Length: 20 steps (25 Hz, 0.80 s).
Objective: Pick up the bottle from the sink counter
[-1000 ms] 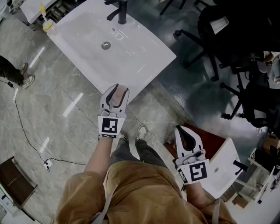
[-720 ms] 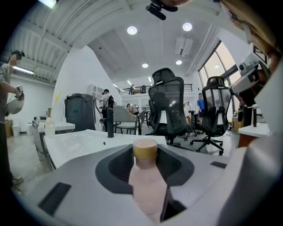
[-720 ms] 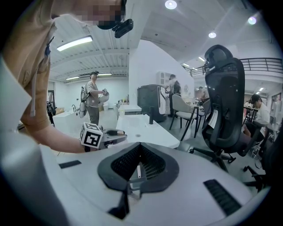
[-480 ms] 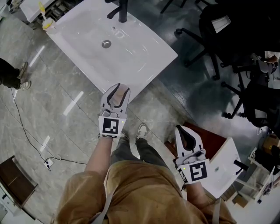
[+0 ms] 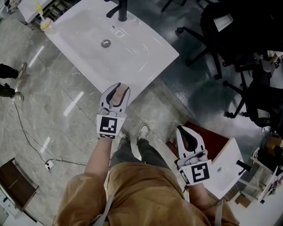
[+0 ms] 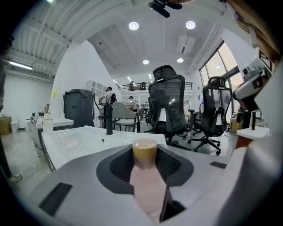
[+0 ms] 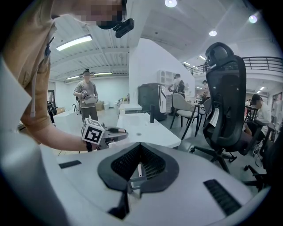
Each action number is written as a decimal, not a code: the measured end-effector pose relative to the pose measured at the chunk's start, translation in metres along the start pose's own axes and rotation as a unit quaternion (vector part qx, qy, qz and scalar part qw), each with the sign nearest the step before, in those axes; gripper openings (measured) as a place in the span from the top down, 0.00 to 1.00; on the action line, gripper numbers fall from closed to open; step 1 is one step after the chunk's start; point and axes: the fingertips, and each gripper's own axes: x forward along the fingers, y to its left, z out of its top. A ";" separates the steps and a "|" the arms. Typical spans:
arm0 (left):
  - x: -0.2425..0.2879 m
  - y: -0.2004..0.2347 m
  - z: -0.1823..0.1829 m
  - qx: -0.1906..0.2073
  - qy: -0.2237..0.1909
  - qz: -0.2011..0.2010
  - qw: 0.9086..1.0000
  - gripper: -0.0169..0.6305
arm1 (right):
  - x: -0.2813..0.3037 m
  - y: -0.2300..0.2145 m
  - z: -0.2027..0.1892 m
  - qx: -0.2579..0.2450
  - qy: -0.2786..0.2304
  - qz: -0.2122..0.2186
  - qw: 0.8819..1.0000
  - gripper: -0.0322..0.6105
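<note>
Holding the bottle [image 6: 146,185] in my left tongs [image 5: 118,89] right now: pale pink body, tan cap, lying along the jaws with the cap pointing away from me. Those jaws have just been closing in, and the pads sit snug on both sides of it. In the head view that puts the bottle a bit left of centre, right at the near corner of the white sink desk [image 5: 137,53], which fills the upper middle of the frame. Can't tell if the bottle touches the desk edge or hangs clear of it. Black faucet [image 5: 122,11] sits at the top edge, with the drain [image 5: 105,43] just below it. My right tongs [image 5: 183,131] are down in the lower right, well apart from the desk, jaws pinched together with nothing between them. Black office chairs [image 5: 230,31] crowd the upper right.
</note>
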 end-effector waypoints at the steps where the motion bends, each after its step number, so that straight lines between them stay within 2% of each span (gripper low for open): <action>1: 0.000 0.001 0.000 0.000 -0.001 -0.002 1.000 0.77 | 0.000 0.000 0.000 0.000 0.000 0.000 1.000 0.95; 20: -0.002 0.008 0.005 0.002 0.000 0.009 1.000 0.77 | 0.003 -0.003 0.003 0.002 -0.008 0.006 1.000 0.95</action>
